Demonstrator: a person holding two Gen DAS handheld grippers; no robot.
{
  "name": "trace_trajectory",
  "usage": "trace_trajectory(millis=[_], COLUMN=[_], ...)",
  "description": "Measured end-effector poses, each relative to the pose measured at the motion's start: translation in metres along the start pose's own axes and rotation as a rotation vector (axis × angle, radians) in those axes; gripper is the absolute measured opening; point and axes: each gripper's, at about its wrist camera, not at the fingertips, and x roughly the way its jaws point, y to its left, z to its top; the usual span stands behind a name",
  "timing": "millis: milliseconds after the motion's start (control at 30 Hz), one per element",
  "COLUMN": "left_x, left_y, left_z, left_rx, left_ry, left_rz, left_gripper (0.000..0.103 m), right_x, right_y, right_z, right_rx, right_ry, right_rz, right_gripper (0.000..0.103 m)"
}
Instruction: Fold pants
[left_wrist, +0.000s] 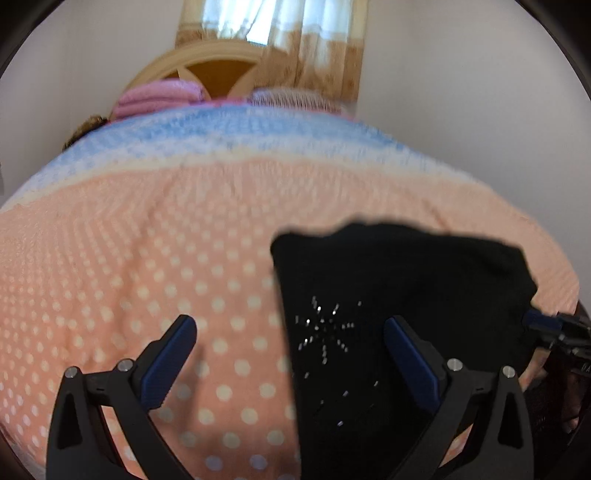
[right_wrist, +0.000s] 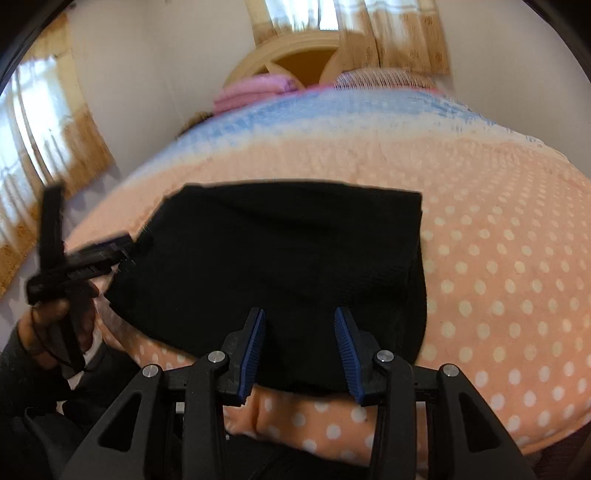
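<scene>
black pants (right_wrist: 280, 266) folded into compact stack on peach dotted blanket (right_wrist: 498, 280), near bed's front edge. left gripper (left_wrist: 291, 332) spread wide, straddling pants' left edge. right gripper (right_wrist: 299, 325) spread, empty, over pants' near edge.

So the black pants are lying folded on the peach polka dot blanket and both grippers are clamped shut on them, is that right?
Not quite. The black pants do lie folded on the peach polka dot blanket, but neither gripper is clamped. The right wrist view shows the right gripper open, and the left wrist view shows the left gripper open too.

Black pants (right_wrist: 280, 266), folded into a compact rectangle, lying flat on bedspread (right_wrist: 498, 258)
</scene>
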Motion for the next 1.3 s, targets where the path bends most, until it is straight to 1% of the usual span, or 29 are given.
trace_trajectory(millis=[100,167,267,333,367,400,467,533,633,733,800,867,933,1033,1100,1167,1233,1300], left_x=[0.001,-0.001,-0.009,-0.014,-0.018,-0.021,-0.025,-0.026,-0.025,-0.017,-0.006,0.002,0.002,0.001,0.0,0.003,0.004,0.004], left_y=[0.009,0.008,0.007,0.006,0.006,0.005,0.005,0.002,-0.002,-0.005,-0.005,-0.004,0.0,0.002,0.001,0.003,0.004,0.004], left_z=[-0.003,-0.003,0.0,0.0,0.0,0.001,0.003,0.005,0.005,0.003,0.001,-0.003,-0.004,-0.004,-0.004,-0.004,-0.004,-0.003], left_rx=[-0.044,-0.044,-0.035,-0.036,-0.04,-0.043,-0.041,-0.03,-0.014,-0.002,0.009,0.002,-0.032,-0.037,-0.039,-0.059,-0.074,-0.076], left_ry=[0.001,0.005,-0.01,-0.019,-0.027,-0.035,-0.053,-0.063,-0.061,-0.045,-0.019,0.002,0.002,0.004,-0.005,0.009,0.003,-0.008], left_rz=[-0.031,-0.027,-0.025,-0.031,-0.039,-0.045,-0.045,-0.046,-0.045,-0.041,-0.036,-0.042,-0.069,-0.081,-0.097,-0.145,-0.165,-0.19], left_gripper=[0.103,0.103,0.103,0.103,0.103,0.103,0.103,0.103,0.103,0.103,0.103,0.103,0.103,0.103,0.103,0.103,0.103,0.103], right_x=[0.0,-0.005,-0.021,-0.039,-0.043,-0.049,-0.054,-0.051,-0.035,-0.013,0.003,0.004,0.002,-0.006,-0.013,-0.008,-0.003,0.007], right_y=[0.001,0.001,-0.002,-0.003,-0.004,-0.006,-0.013,-0.02,-0.028,-0.034,-0.04,-0.044,-0.044,-0.047,-0.051,-0.058,-0.061,-0.067], right_z=[0.0,0.0,0.003,0.01,0.012,0.014,0.019,0.02,0.018,0.011,0.006,0.004,0.006,0.007,0.01,0.013,0.014,0.017], right_rx=[-0.014,-0.011,0.011,0.011,0.012,0.017,0.036,0.062,0.088,0.107,0.118,0.137,0.13,0.151,0.186,0.226,0.246,0.28], right_ry=[0.006,0.004,-0.038,-0.108,-0.134,-0.16,-0.179,-0.168,-0.109,-0.017,0.041,0.023,0.029,0.0,-0.039,-0.026,-0.014,-0.006], right_rz=[0.005,0.01,0.041,0.029,0.022,0.011,-0.025,-0.052,-0.097,-0.095,-0.097,-0.079,-0.073,-0.051,0.006,0.024,0.026,0.055], right_gripper=[0.042,0.042,0.042,0.043,0.044,0.051,0.062,0.062,0.062,0.062,0.063,0.063,0.063,0.063,0.063,0.063,0.063,0.063])
